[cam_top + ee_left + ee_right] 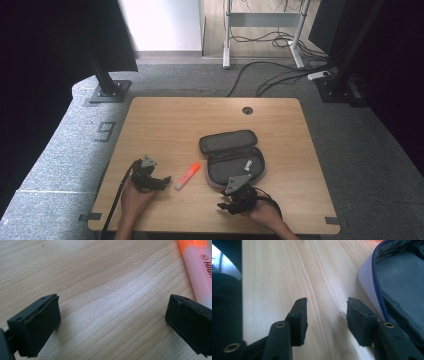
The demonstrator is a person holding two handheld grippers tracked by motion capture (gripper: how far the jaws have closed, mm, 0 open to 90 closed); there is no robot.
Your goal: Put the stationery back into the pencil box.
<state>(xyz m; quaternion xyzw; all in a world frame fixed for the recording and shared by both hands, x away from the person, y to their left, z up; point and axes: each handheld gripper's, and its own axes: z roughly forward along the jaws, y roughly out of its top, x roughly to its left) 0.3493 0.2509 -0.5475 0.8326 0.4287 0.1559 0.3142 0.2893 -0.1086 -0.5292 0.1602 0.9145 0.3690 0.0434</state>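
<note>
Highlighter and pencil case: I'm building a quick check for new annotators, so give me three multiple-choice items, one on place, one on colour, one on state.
1. Where does the highlighter lie?
A. On the table, between the left gripper and the pencil case
B. Inside the case
C. On the floor

2. What colour is its cap?
A. Green
B. Orange
C. Blue

3. How is the pencil case?
A. Zipped shut
B. Standing on end
C. Unzipped, lid folded back

Answers: 1 A, it rests on bare wood beside the case; 2 B, the orange end shows in the high view; 3 C, the grey lining lies exposed.
</note>
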